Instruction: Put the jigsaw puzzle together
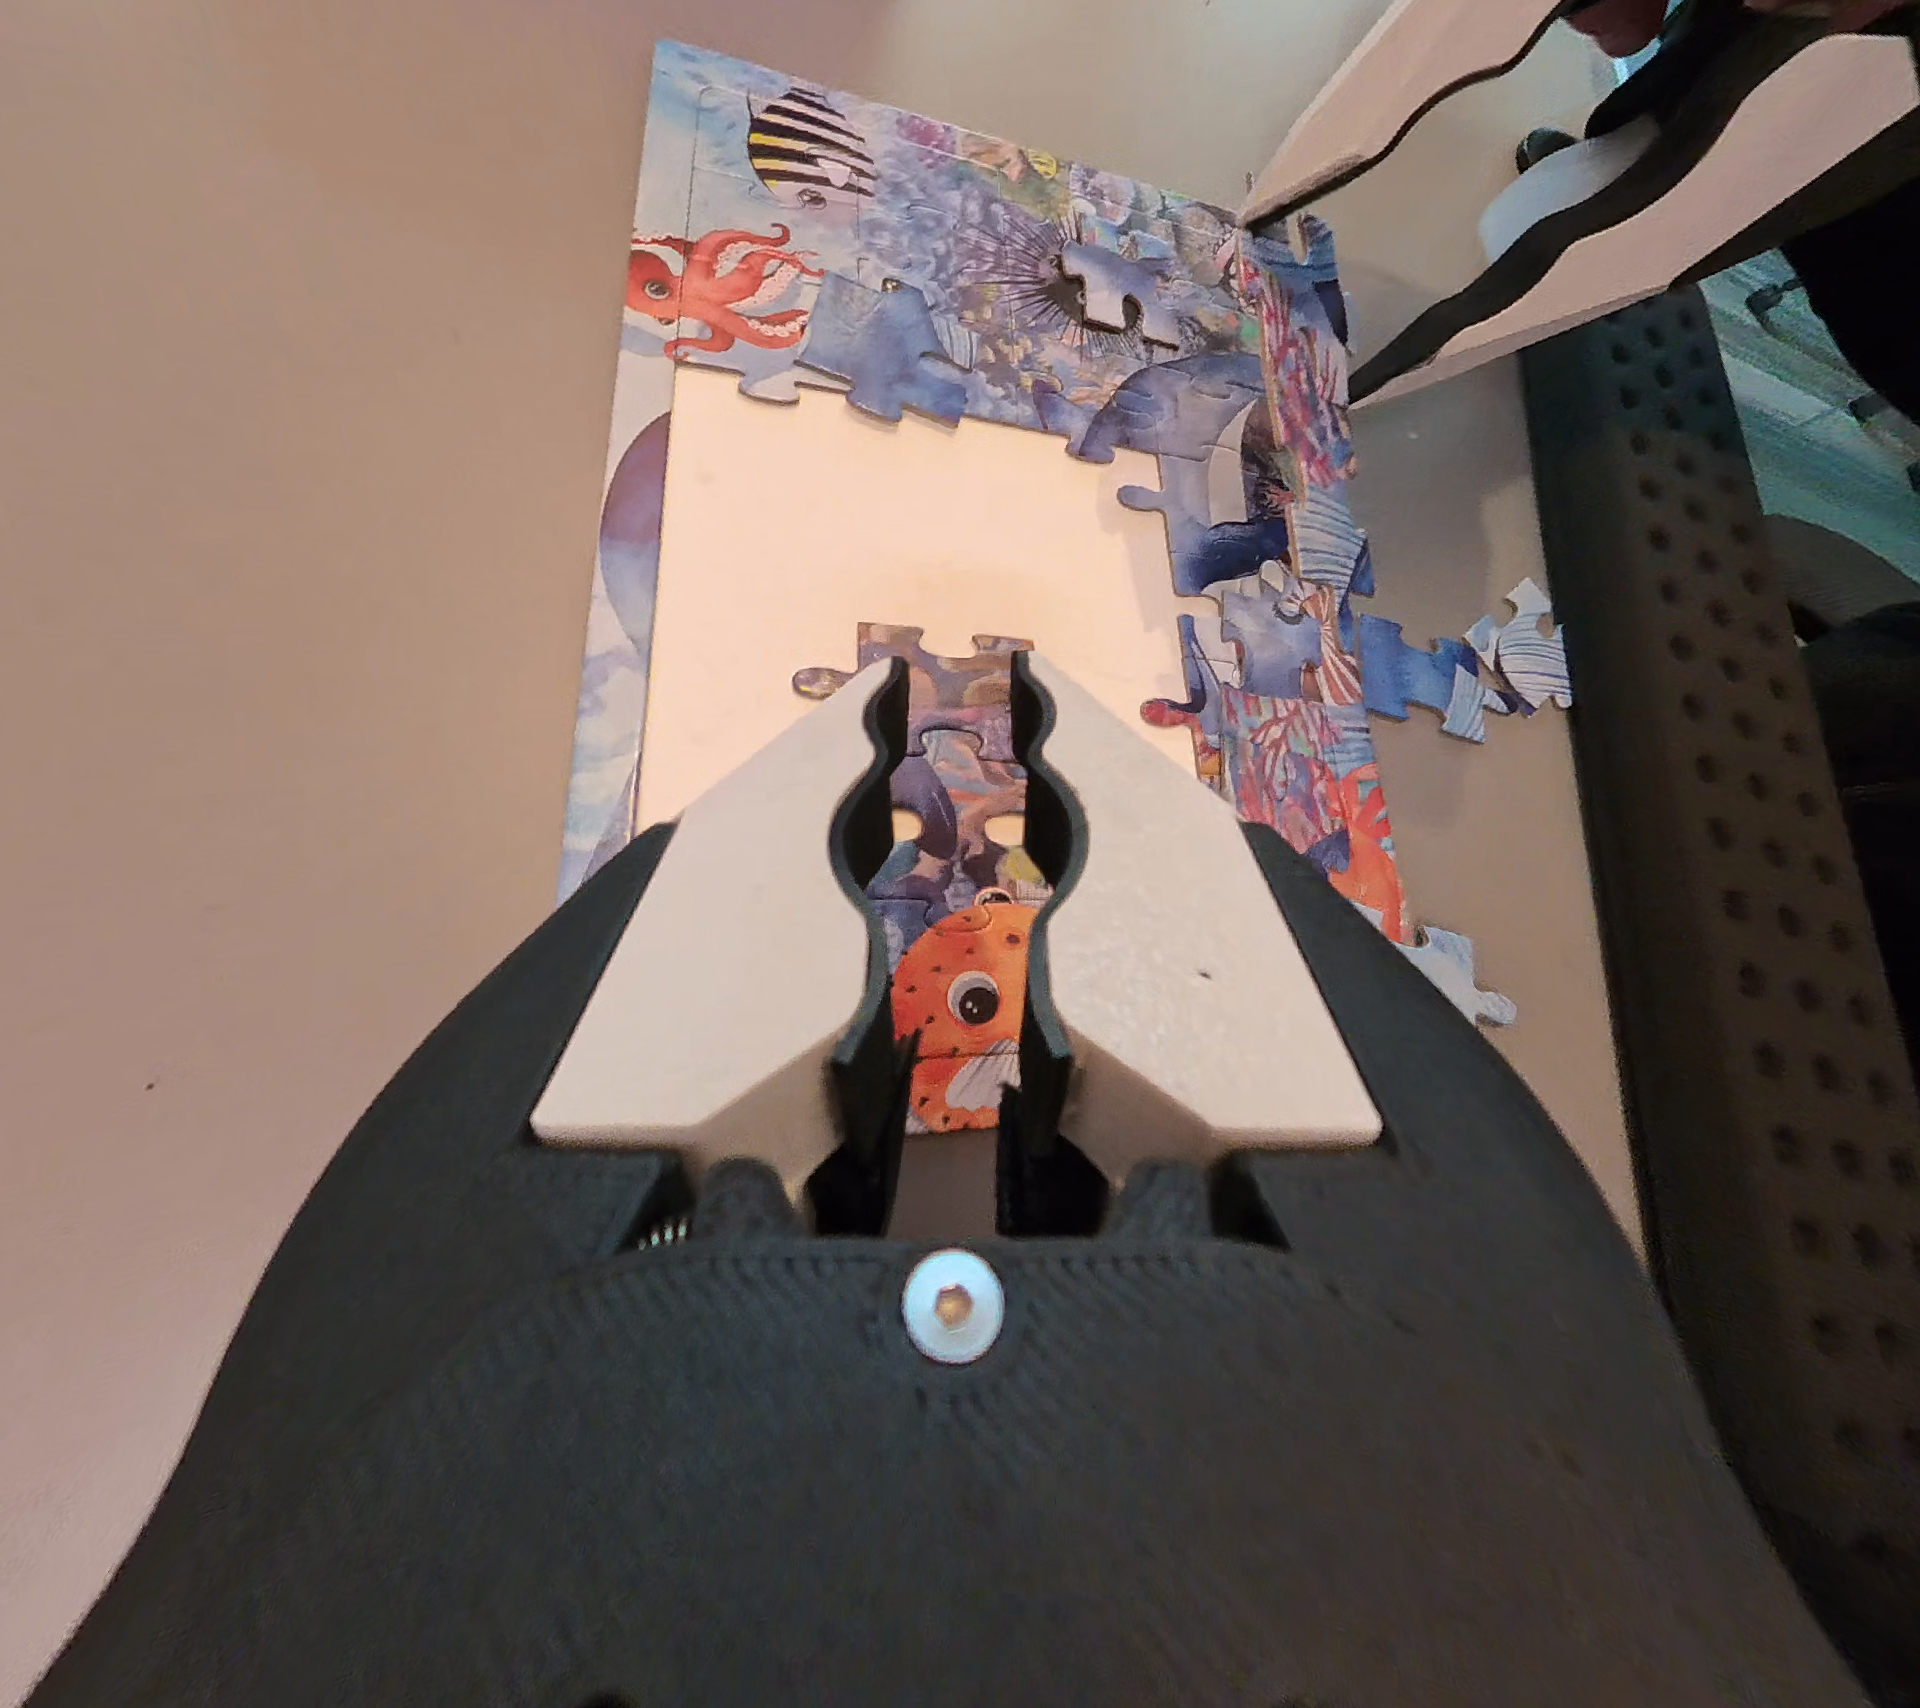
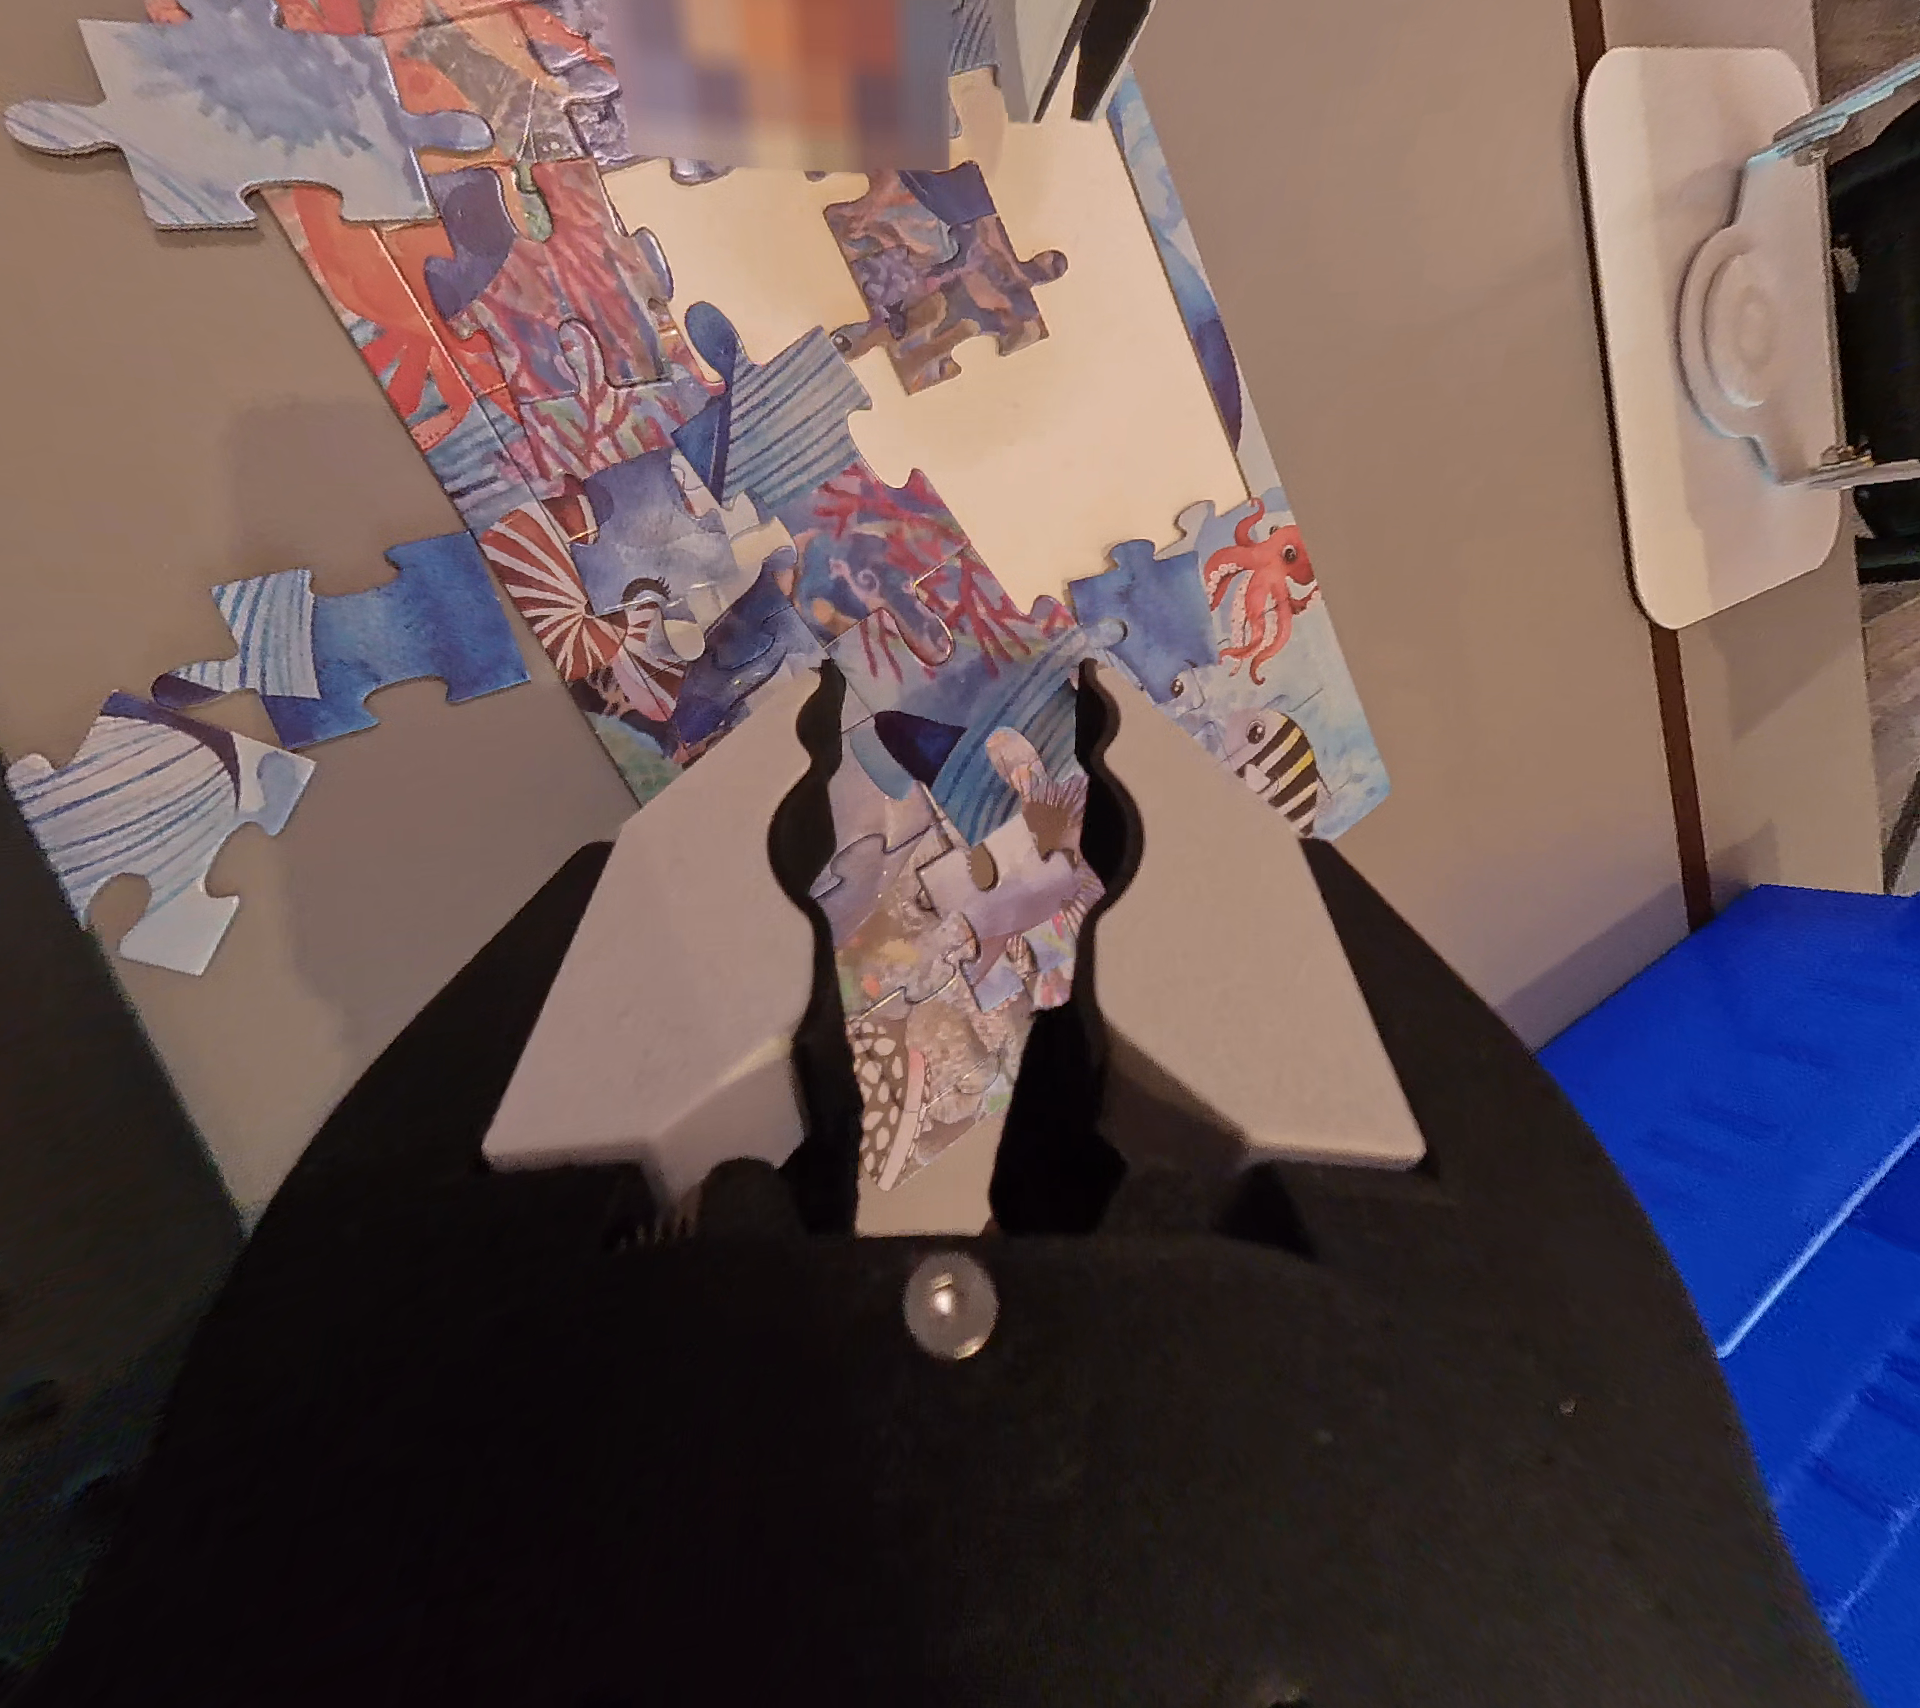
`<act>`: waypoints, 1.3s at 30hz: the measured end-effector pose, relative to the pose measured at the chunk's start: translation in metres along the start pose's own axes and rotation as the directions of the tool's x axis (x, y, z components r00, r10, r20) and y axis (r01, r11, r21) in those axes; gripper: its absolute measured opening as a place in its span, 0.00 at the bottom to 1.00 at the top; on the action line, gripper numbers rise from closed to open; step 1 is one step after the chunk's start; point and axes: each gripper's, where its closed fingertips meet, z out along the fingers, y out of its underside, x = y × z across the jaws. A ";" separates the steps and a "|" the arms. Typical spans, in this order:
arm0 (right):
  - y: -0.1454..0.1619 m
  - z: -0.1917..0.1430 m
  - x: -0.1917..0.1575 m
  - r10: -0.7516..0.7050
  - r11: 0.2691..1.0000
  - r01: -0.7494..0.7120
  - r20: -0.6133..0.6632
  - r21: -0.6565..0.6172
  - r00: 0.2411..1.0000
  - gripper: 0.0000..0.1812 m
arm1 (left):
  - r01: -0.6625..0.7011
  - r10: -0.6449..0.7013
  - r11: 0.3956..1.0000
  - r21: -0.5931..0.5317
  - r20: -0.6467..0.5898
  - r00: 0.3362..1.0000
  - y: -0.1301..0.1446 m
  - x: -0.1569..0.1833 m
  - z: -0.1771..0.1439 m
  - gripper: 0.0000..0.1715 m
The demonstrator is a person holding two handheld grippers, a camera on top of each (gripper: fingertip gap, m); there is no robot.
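Beige table (image 1: 312, 411), puzzle tray (image 1: 894, 515), blue bin (image 2: 1745, 1087)

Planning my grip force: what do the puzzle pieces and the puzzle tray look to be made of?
Puzzle pieces: printed cardboard, probably; thin die-cut edges show a pale core, surface slightly glossy. Puzzle tray: flat board, seemingly cardboard too, with a matte cream floor and printed border.

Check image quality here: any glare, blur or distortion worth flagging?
Left wrist view: sharp, warm glare on the white puzzle tray, wide-angle bending at the edges. Right wrist view: darker, the right gripper underexposed, a mosaic patch overlaid near the top, faint sheen on joined pieces.
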 end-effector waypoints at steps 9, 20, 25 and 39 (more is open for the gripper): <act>-0.009 0.001 0.007 -0.050 0.999 0.051 -0.030 0.007 0.998 0.24 | 0.002 0.011 0.996 0.093 -0.136 0.991 -0.021 0.027 0.006 0.11; -0.022 -0.004 0.010 -0.139 0.989 0.142 -0.069 0.031 0.988 0.24 | 0.036 0.017 0.984 0.174 -0.290 0.957 -0.048 0.061 0.026 0.13; -0.026 -0.004 0.010 -0.166 0.985 0.170 -0.087 0.038 0.982 0.24 | 0.041 0.014 0.986 0.163 -0.322 0.947 -0.049 0.068 0.036 0.12; -0.030 -0.012 0.026 -0.100 0.991 0.113 -0.161 0.077 0.982 0.34 | 0.084 -0.012 0.968 0.235 -0.291 0.957 -0.062 0.056 0.031 0.00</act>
